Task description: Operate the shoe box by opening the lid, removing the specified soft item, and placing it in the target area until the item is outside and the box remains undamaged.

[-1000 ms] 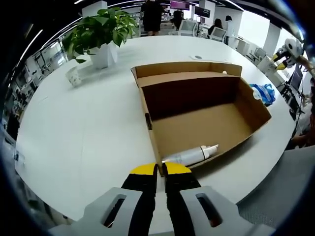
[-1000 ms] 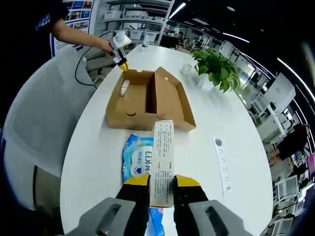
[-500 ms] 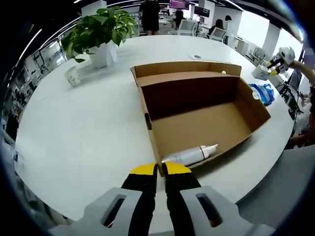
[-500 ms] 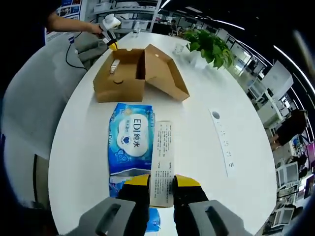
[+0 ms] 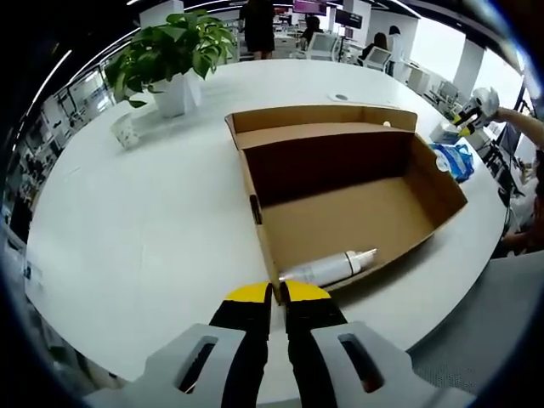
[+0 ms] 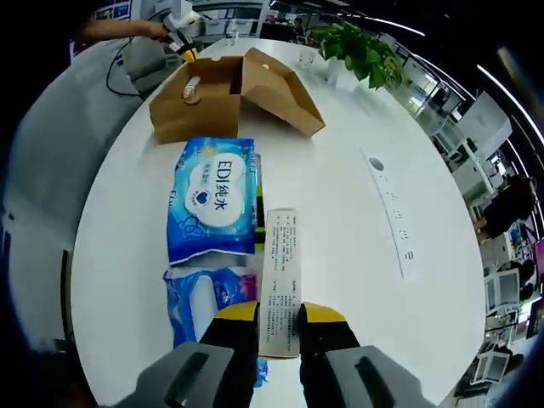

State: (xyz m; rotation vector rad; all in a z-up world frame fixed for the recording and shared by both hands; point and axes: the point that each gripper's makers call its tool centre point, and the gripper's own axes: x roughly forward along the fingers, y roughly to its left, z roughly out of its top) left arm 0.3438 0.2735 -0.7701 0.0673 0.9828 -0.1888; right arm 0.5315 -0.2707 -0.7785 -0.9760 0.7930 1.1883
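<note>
The brown shoe box (image 5: 425, 183) lies open on the white round table (image 5: 144, 238), its lid folded back. A white bottle (image 5: 327, 269) lies inside against the near wall. My left gripper (image 5: 276, 293) is shut on that near wall's edge. In the right gripper view the shoe box (image 6: 183, 115) stands far off, with the left gripper (image 6: 181, 27) at its end. My right gripper (image 6: 279, 313) is shut on a slim white printed carton (image 6: 280, 276) above the table. Two blue wet-wipe packs (image 6: 212, 204) (image 6: 200, 302) lie left of the carton. The right gripper (image 5: 469, 115) hangs beyond the box.
A potted plant (image 5: 174, 55) and a small cup (image 5: 127, 132) stand at the table's far left. A white socket strip (image 6: 391, 212) lies right of the carton. Grey chairs stand at the table's edge (image 5: 484, 323) (image 6: 51, 170). People stand in the background.
My right gripper has drawn back from the box with the carton, so both blue packs now lie in its view. The left gripper and the box have not moved.
</note>
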